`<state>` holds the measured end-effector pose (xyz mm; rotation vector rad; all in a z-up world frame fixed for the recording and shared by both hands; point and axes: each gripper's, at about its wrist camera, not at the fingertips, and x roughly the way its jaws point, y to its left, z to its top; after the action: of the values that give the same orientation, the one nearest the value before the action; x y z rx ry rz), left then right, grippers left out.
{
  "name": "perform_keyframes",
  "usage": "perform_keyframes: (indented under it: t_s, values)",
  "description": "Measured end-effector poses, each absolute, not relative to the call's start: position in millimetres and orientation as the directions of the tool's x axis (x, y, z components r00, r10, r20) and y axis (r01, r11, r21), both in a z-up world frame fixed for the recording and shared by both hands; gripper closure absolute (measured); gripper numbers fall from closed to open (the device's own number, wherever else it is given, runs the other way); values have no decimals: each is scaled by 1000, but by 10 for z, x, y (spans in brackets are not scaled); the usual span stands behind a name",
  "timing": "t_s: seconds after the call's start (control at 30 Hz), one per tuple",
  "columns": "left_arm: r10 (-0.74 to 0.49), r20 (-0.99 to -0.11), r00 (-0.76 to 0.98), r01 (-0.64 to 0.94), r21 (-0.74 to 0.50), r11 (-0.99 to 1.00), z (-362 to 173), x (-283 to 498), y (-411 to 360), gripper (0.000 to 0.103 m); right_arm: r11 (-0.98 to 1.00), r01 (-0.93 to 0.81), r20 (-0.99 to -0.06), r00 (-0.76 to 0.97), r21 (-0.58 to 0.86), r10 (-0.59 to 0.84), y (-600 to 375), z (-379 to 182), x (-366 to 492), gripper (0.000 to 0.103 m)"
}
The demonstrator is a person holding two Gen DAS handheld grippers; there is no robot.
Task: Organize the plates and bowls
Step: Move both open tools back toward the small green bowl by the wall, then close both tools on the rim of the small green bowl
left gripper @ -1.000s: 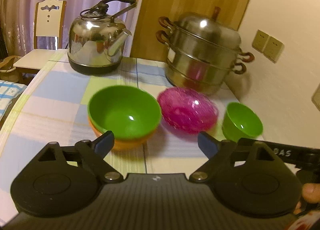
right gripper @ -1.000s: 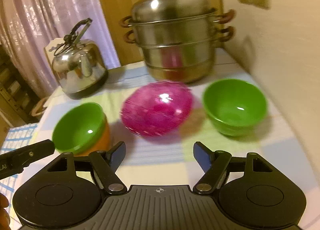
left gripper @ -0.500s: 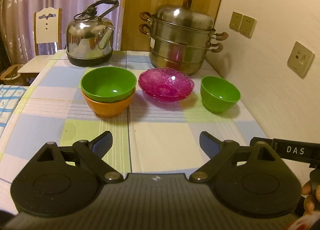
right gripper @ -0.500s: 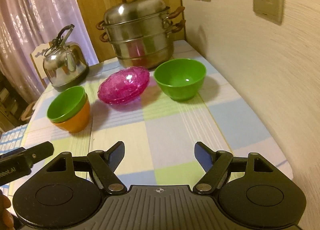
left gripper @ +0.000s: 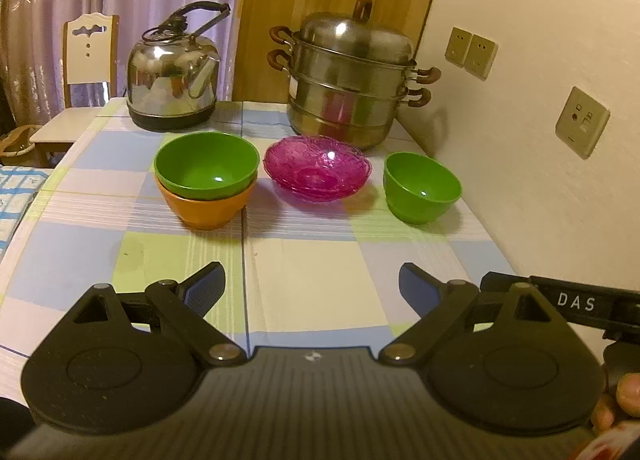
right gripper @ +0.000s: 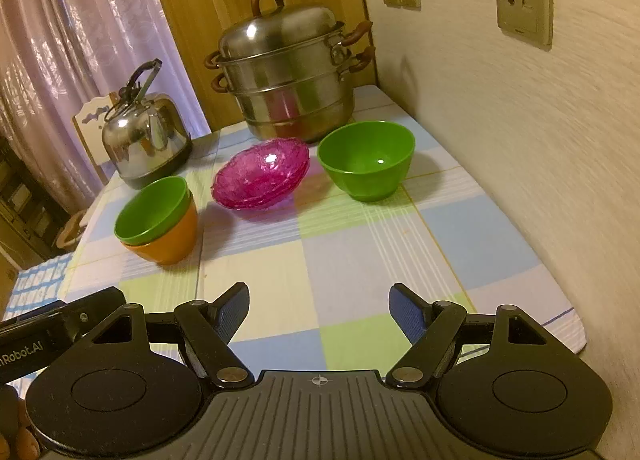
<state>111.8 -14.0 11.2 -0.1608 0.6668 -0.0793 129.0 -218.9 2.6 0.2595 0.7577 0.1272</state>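
Observation:
A green bowl (left gripper: pixel 206 164) sits nested in an orange bowl (left gripper: pixel 208 208) on the left of the checked table. Stacked pink glass dishes (left gripper: pixel 318 168) stand in the middle. A single green bowl (left gripper: pixel 420 186) stands on the right near the wall. The same row shows in the right wrist view: green bowl (right gripper: pixel 154 208) in orange bowl (right gripper: pixel 170 238), pink dishes (right gripper: pixel 262 172), single green bowl (right gripper: pixel 366 158). My left gripper (left gripper: pixel 312 288) is open and empty, well short of the bowls. My right gripper (right gripper: pixel 320 306) is open and empty, also near the table's front.
A steel kettle (left gripper: pixel 174 72) and a tiered steel steamer pot (left gripper: pixel 352 72) stand at the back of the table. The wall (left gripper: pixel 540 120) with sockets runs along the right. A chair (left gripper: pixel 84 72) stands beyond the table's left side.
Both grippers have pulled back from the bowls toward the table's front, open and empty throughout. The bowls and dishes have stayed in place.

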Motion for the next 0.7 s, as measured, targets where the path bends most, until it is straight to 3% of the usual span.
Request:
perform_keyframes:
  t_s: [0.53, 0.7]
  values:
    - [-217, -609, 763, 82, -243, 967, -14, 2063, -431, 11, 954, 78, -637, 759, 289, 131, -2754, -12, 1749, 26]
    - [-243, -601, 761, 99, -262, 960, -171, 2559, -622, 16, 944, 129, -619, 780, 305, 93, -3001, -52, 2096, 26]
